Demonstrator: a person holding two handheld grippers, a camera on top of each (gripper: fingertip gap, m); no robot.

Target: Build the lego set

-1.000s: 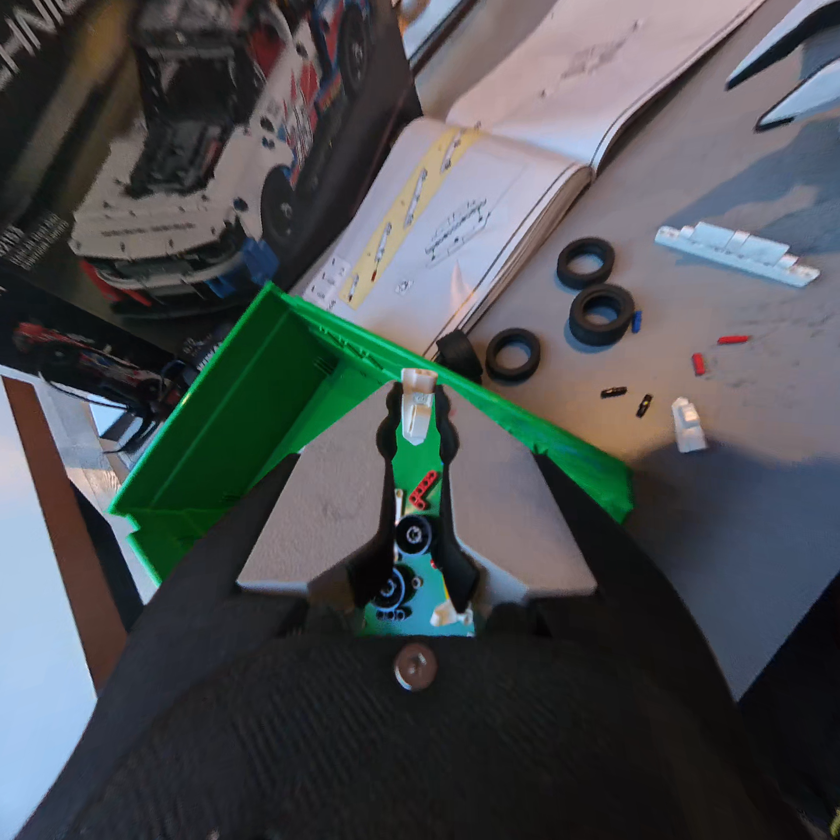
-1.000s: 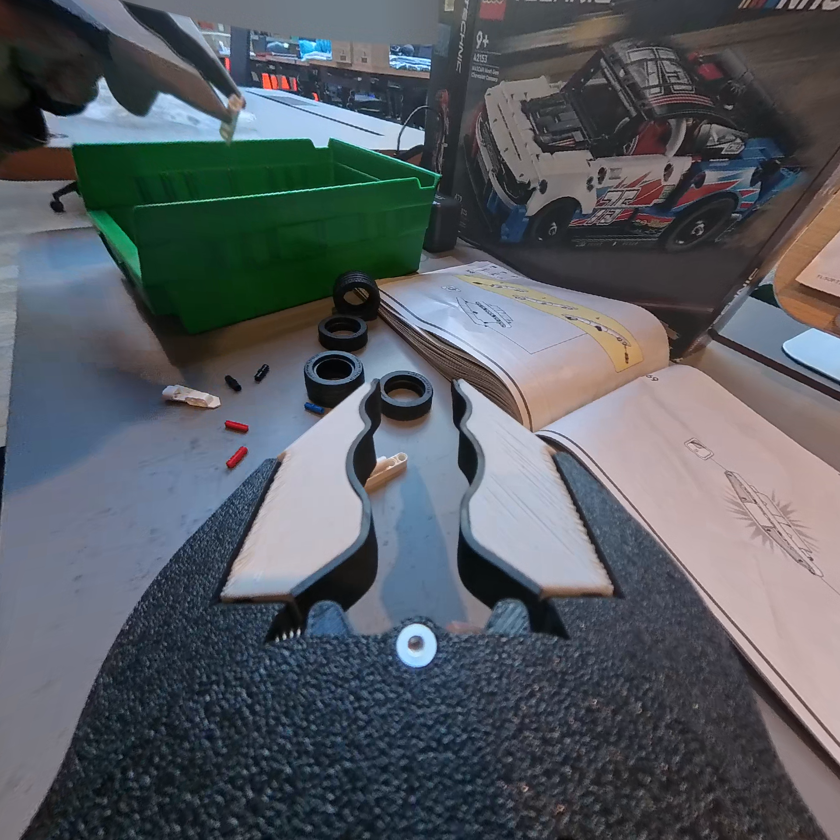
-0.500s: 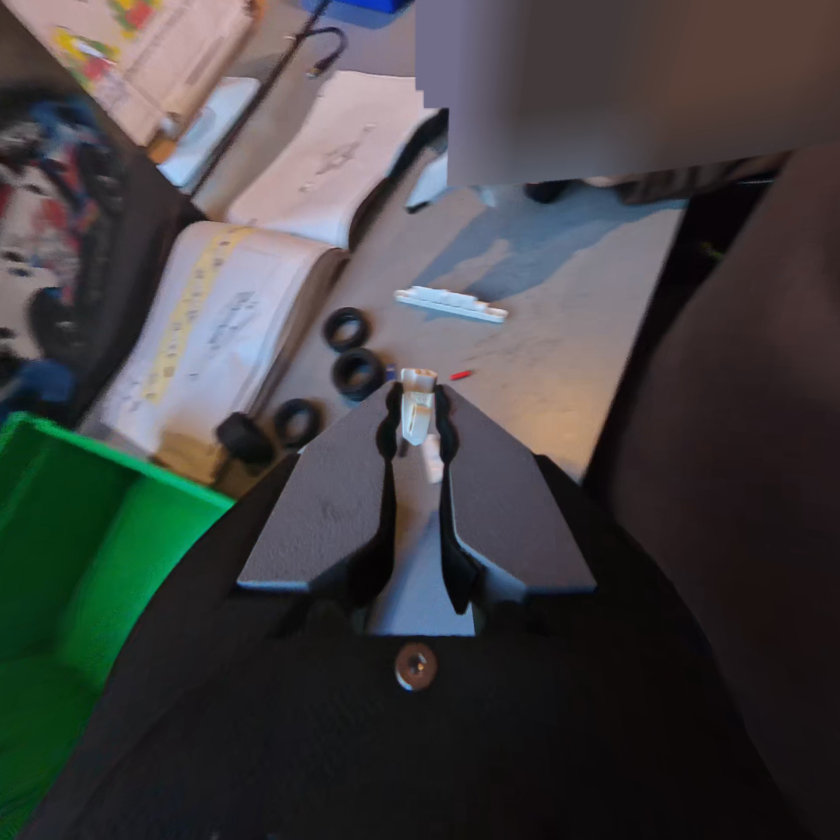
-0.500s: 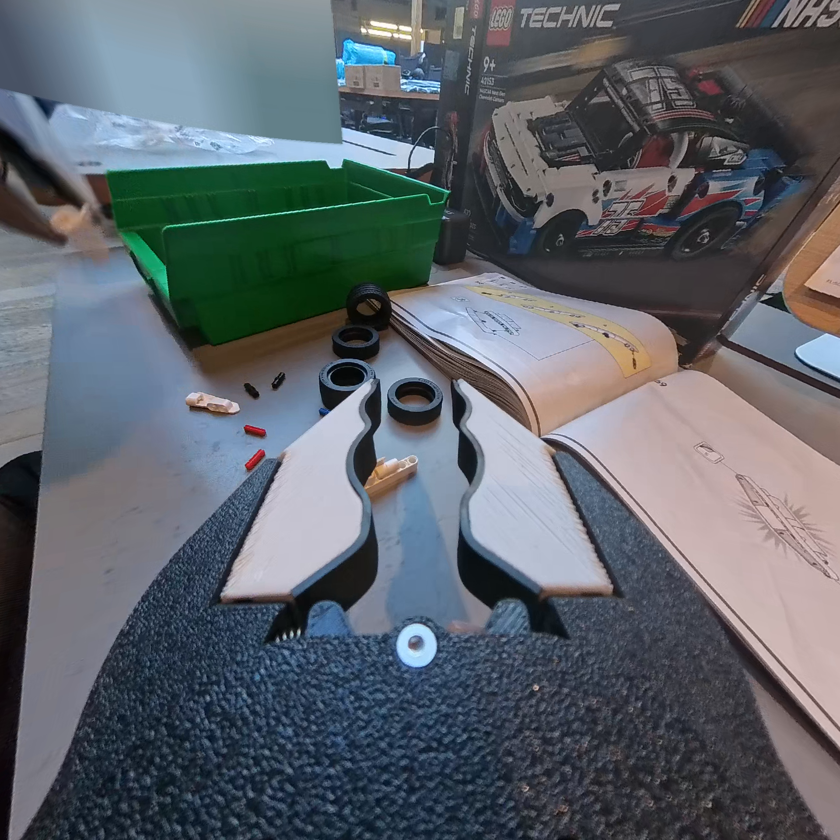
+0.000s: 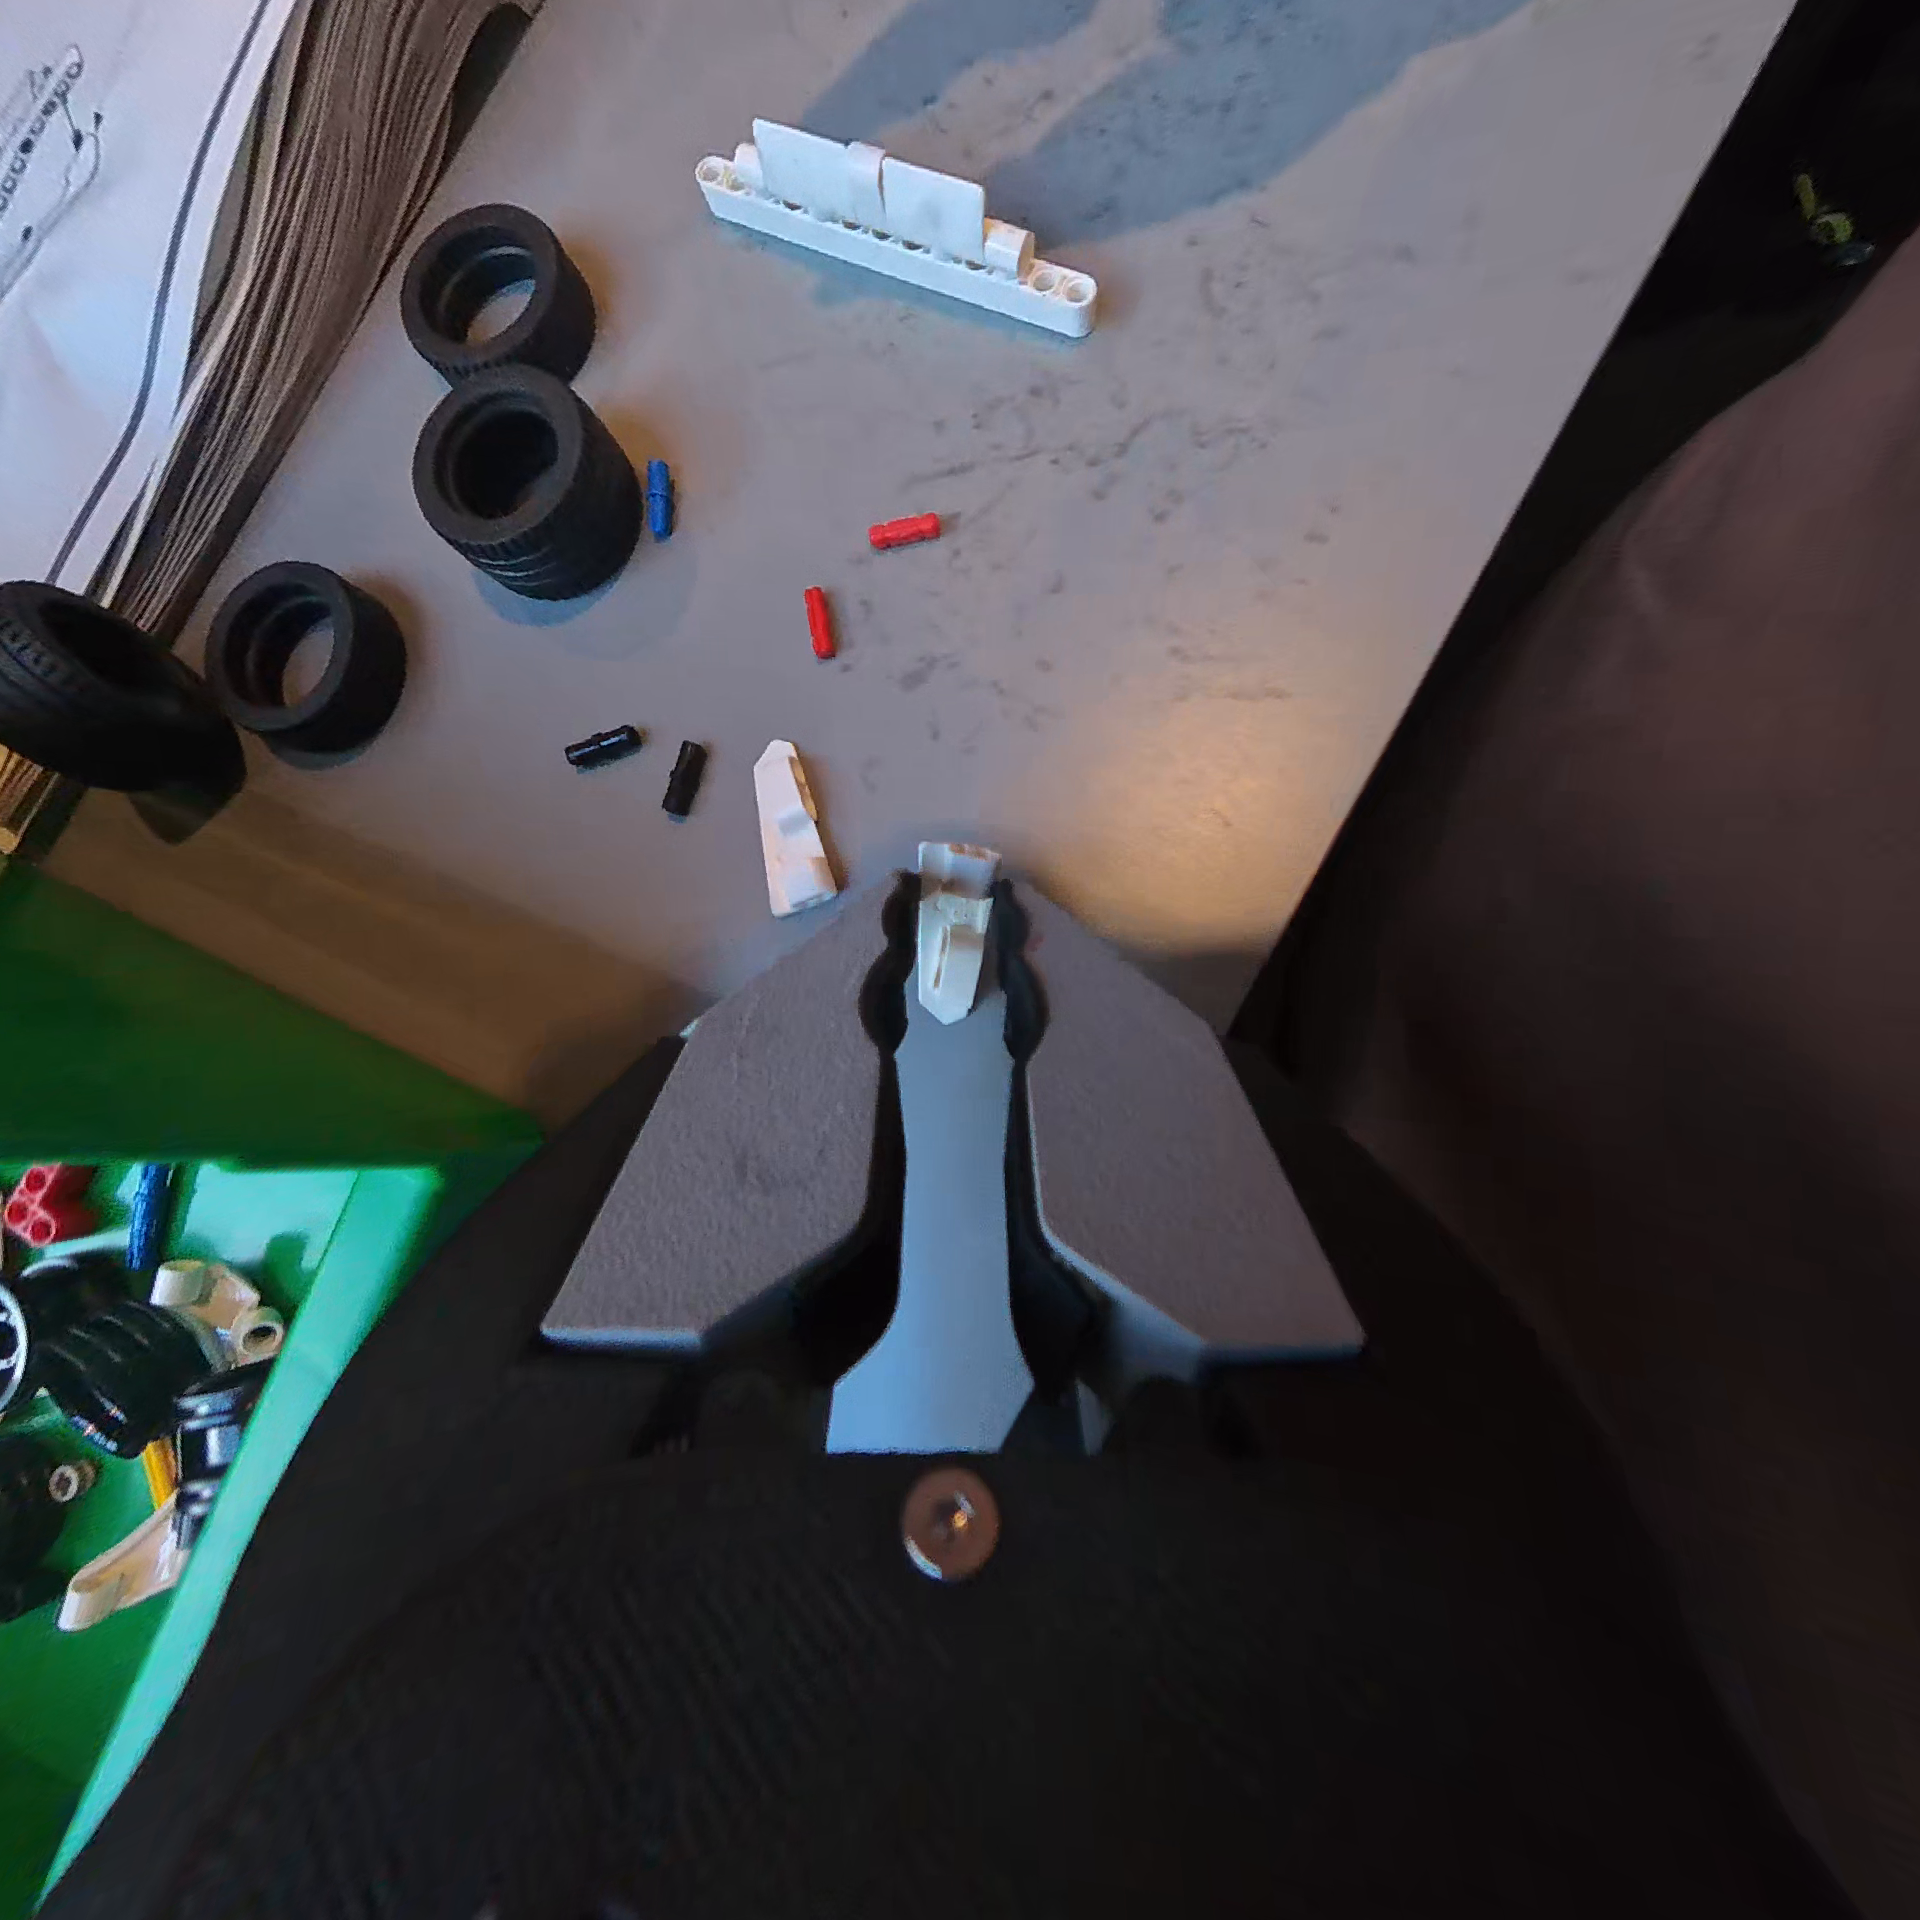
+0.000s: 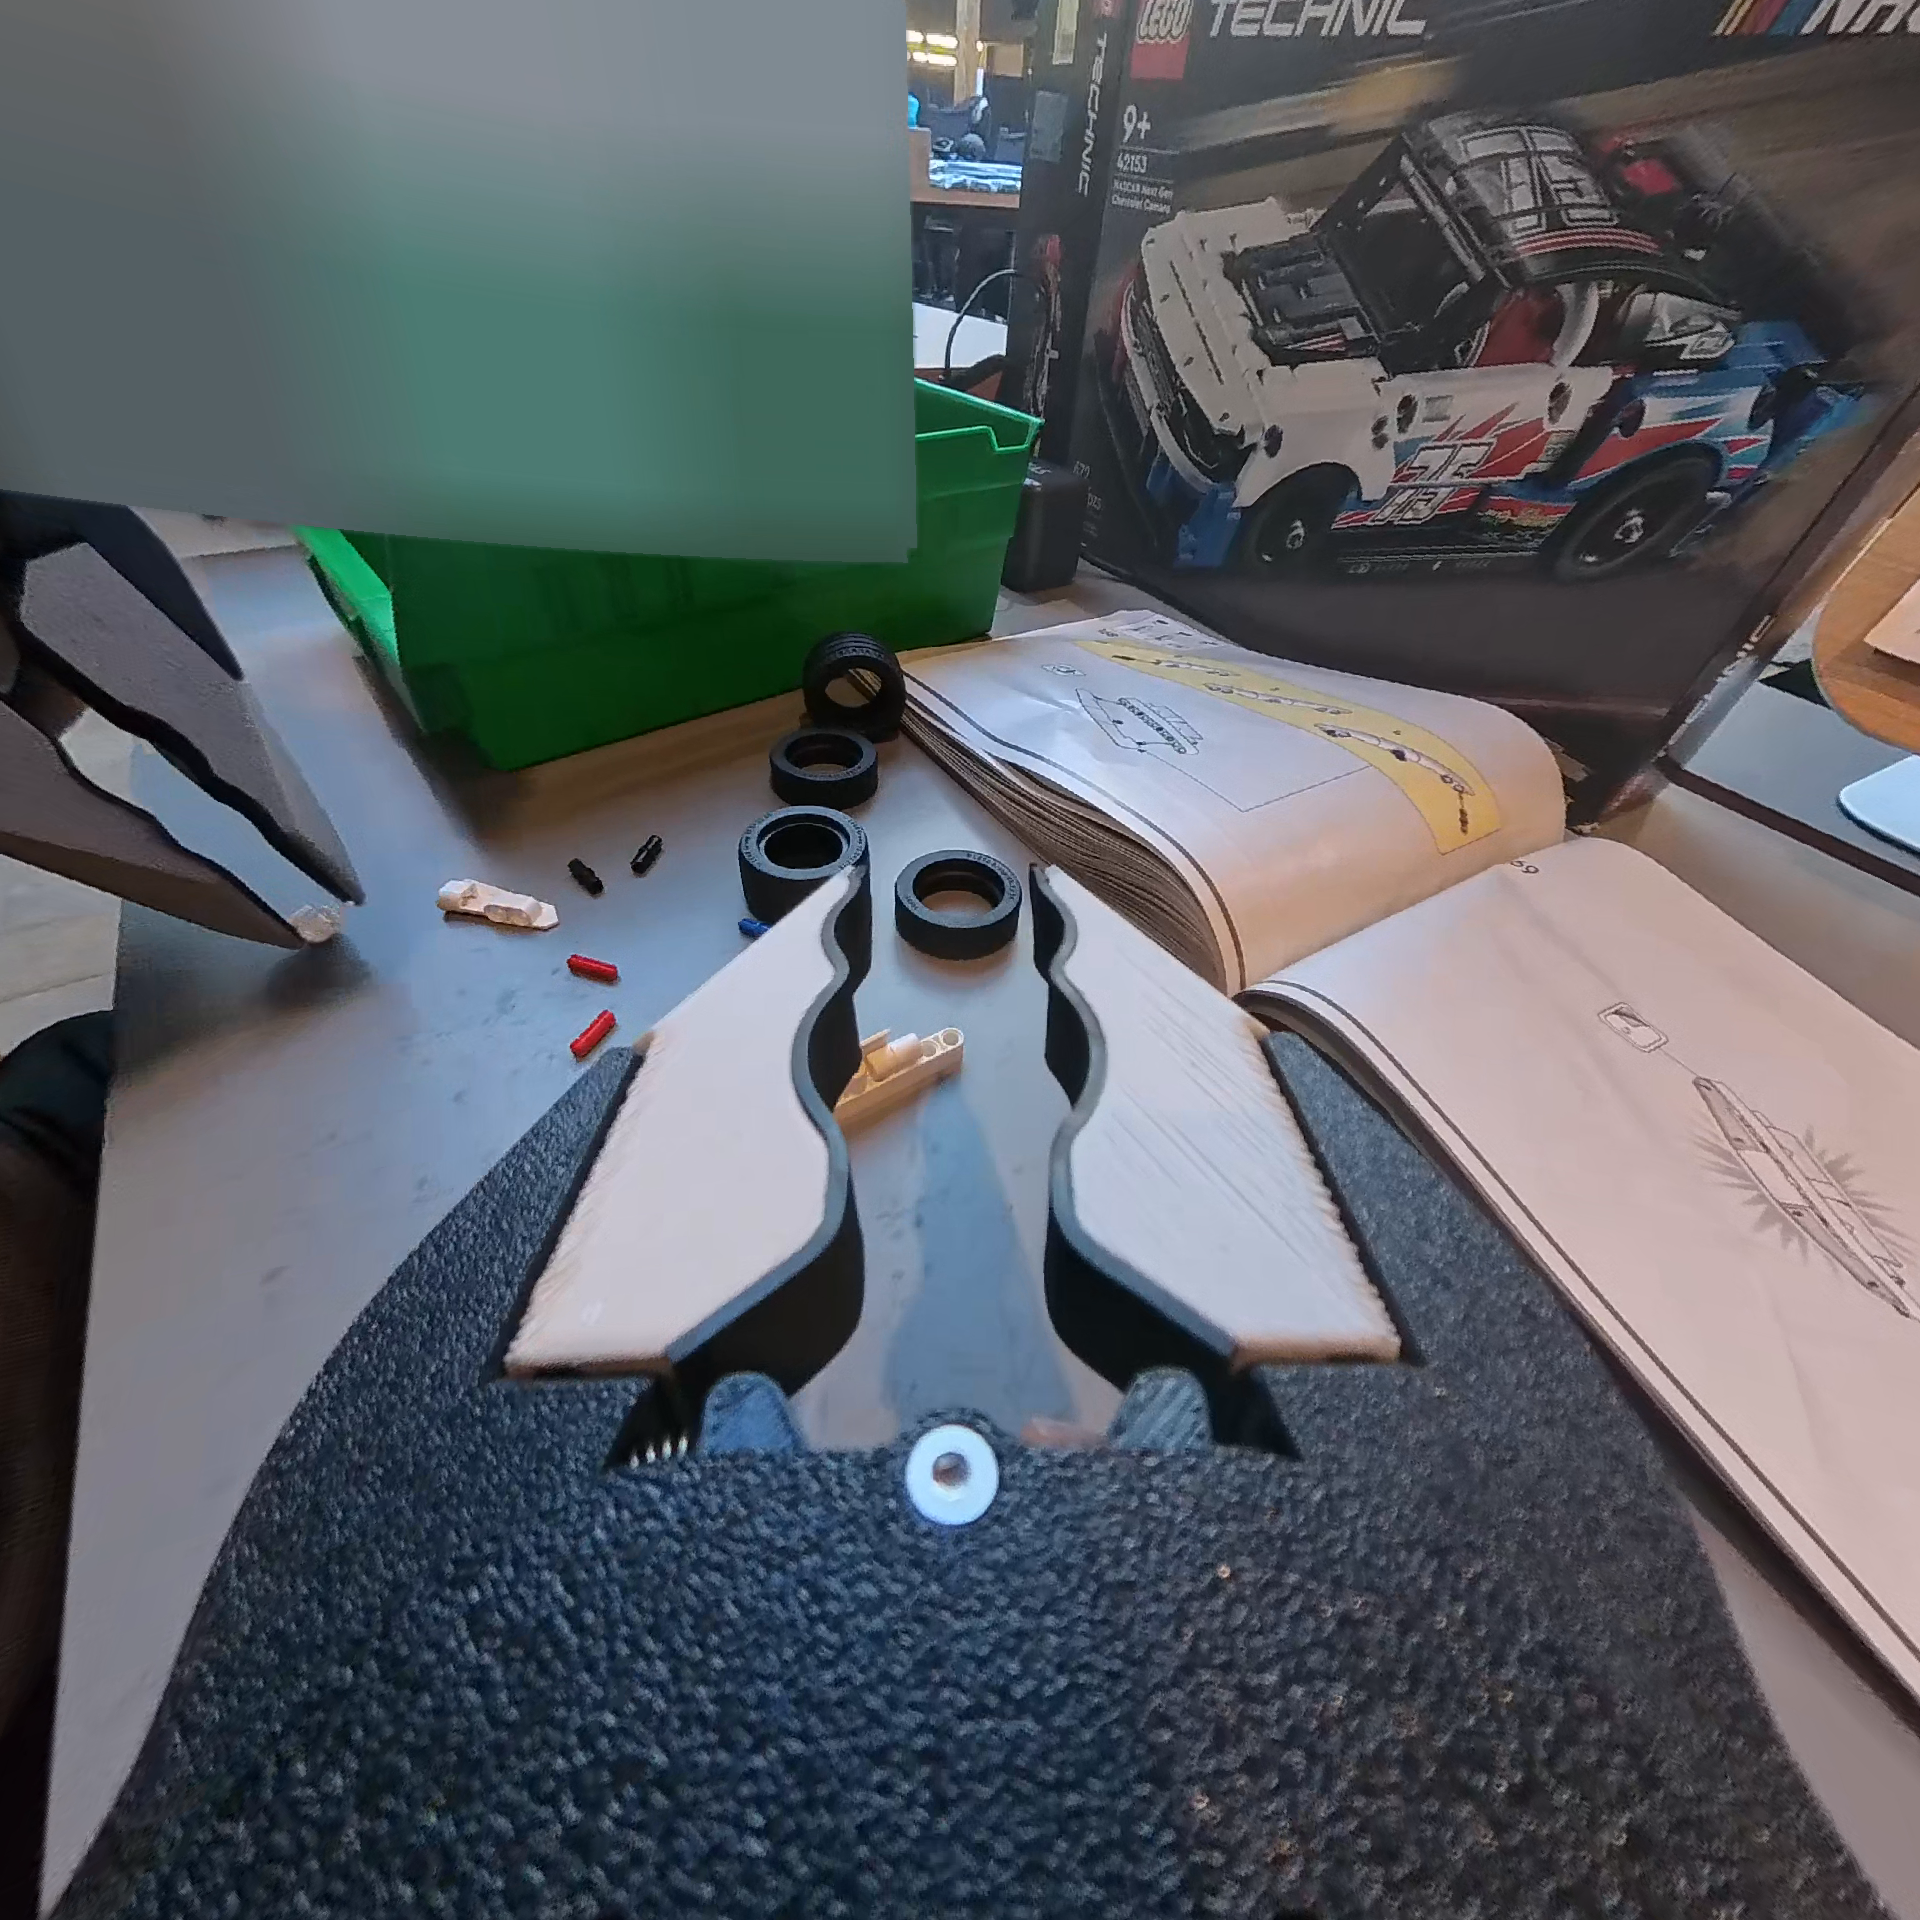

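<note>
White piece [image 5: 951,935] pinched in left hand-held gripper [image 5: 954,883]; right hand-held gripper [image 6: 945,883] agape, empty; tyres [image 5: 520,488] near.

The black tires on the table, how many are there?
4. One tire leans on the manual's edge, one lies before it, one nearer, one by the right gripper's fingertips. More may be hidden.

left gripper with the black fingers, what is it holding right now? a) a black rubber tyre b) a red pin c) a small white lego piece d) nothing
c: the left gripper is shut on a small white lego piece, pinched between its fingertips just above the grey table.
</note>
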